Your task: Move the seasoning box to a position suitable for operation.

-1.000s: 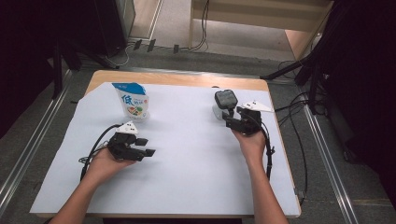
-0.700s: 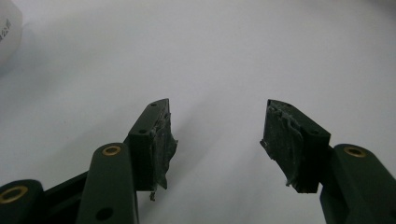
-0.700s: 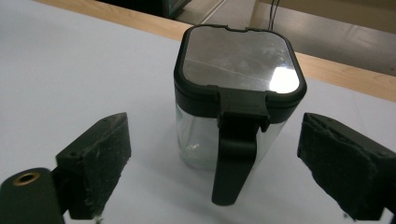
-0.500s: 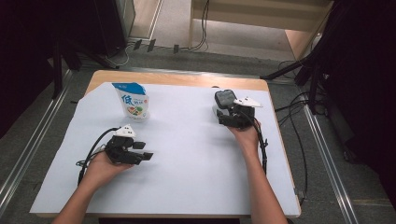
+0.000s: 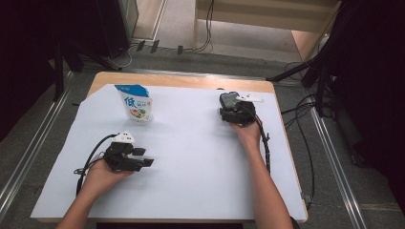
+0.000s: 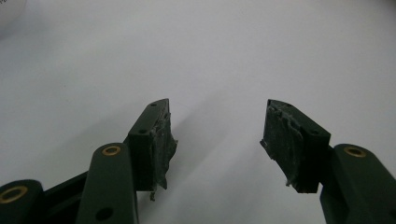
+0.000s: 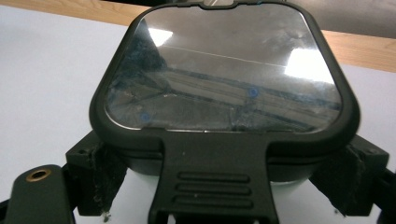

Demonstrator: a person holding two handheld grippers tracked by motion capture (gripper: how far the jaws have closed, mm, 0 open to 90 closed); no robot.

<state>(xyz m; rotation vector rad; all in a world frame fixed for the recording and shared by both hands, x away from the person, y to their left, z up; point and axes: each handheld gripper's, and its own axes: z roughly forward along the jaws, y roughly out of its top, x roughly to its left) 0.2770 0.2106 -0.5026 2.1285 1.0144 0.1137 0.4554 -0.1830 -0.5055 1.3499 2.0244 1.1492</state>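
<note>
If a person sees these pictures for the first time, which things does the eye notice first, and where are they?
First is the dark container with a clear lid at the far right of the white sheet; the right claw has its pads on either side of it. Next comes the blue and white pouch, standing upright at the far left. The left claw rests near the front left, jaws apart with nothing between them.

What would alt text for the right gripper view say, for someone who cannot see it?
A dark, rounded-square container lid with a clear reflective window and a ribbed front latch sits between the right gripper's two black jaws. It stands on a white table cover, with a wooden table edge behind.
</note>
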